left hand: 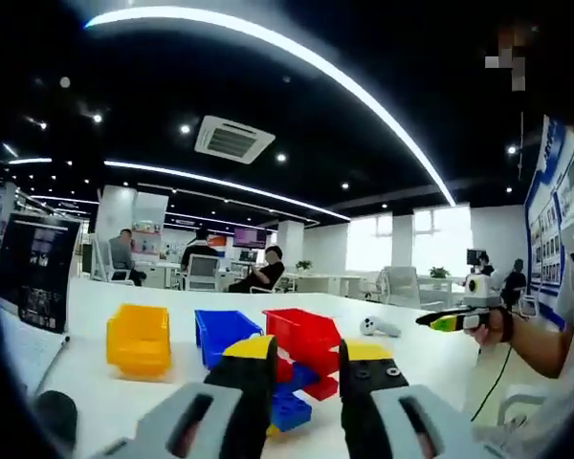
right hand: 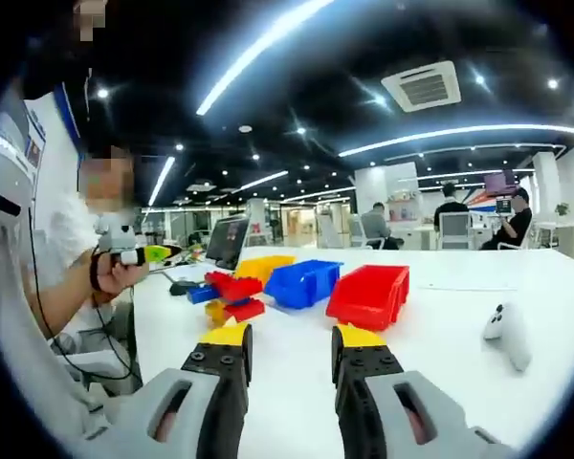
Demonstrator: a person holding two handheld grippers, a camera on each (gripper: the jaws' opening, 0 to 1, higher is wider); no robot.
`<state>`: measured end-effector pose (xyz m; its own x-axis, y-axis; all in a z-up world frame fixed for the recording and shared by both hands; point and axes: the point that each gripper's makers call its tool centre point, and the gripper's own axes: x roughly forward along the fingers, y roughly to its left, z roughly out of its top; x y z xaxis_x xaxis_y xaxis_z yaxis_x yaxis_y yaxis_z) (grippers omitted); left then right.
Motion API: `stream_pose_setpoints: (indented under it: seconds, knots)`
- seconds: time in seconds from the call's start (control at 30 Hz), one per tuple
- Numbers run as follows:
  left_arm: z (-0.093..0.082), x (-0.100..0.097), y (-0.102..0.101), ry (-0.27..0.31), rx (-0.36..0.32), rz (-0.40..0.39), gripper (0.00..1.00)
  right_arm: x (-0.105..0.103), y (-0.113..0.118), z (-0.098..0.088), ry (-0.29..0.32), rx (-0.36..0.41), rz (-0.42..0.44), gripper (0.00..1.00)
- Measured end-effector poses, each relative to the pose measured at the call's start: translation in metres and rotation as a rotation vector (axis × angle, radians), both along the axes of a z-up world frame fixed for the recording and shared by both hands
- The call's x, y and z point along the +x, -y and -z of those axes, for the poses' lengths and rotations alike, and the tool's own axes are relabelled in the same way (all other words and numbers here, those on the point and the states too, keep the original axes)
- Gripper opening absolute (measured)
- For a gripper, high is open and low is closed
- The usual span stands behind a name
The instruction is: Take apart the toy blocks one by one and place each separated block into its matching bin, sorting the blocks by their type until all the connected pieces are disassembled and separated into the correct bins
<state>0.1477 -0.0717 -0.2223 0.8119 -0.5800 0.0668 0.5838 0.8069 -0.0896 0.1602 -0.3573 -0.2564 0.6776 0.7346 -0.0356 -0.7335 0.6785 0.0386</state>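
A cluster of joined red, blue and yellow toy blocks [left hand: 297, 390] rests on the white table [left hand: 153, 402], seen past my left gripper [left hand: 311, 352], whose yellow-tipped jaws stand apart with nothing gripped. Behind the cluster stand a yellow bin [left hand: 139, 337], a blue bin [left hand: 220, 330] and a red bin [left hand: 306, 333]. In the right gripper view the block cluster [right hand: 231, 295] lies left of the yellow bin [right hand: 263, 265], the blue bin [right hand: 302, 282] and the red bin [right hand: 368, 295]. My right gripper [right hand: 295, 337] is open over bare table. A hand holds the left gripper [right hand: 143, 254] above the table's left edge.
A white controller [right hand: 507, 333] lies on the table to the right of the red bin. A dark screen [left hand: 33, 273] stands at the table's left end. The right gripper [left hand: 454, 321] hovers at the right, held by a hand. Seated people and desks fill the background.
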Motion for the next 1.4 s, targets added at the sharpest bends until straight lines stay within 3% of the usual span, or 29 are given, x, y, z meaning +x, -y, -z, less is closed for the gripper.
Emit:
stream_pose_setpoints:
  seconds: [0.4,0.7,0.83,0.97,1.07,1.2,1.4]
  knots:
    - [0.001,0.0,0.002,-0.006,0.004,0.011,0.28,-0.001,-0.002,0.0,0.017,0.024,0.0,0.34]
    - [0.008,0.001,0.0,-0.019,-0.003,-0.004,0.28,0.003,0.001,0.004,0.011,-0.01,0.001,0.34]
    - [-0.001,0.002,0.002,-0.004,0.022,0.008,0.28,0.003,-0.001,0.001,0.016,-0.006,-0.006,0.34]
    - [-0.023,0.01,0.001,0.064,0.088,-0.001,0.27,0.003,-0.004,0.001,0.021,-0.01,-0.017,0.34]
    - [-0.031,0.017,0.007,0.082,0.186,0.037,0.27,0.002,-0.006,0.003,0.013,-0.013,-0.023,0.34]
    - [-0.021,0.022,0.025,-0.014,0.253,0.176,0.28,-0.001,-0.012,0.004,0.013,-0.015,-0.041,0.34]
    - [0.007,0.043,0.038,-0.106,0.611,0.309,0.29,-0.005,-0.024,-0.002,0.038,-0.055,-0.091,0.34]
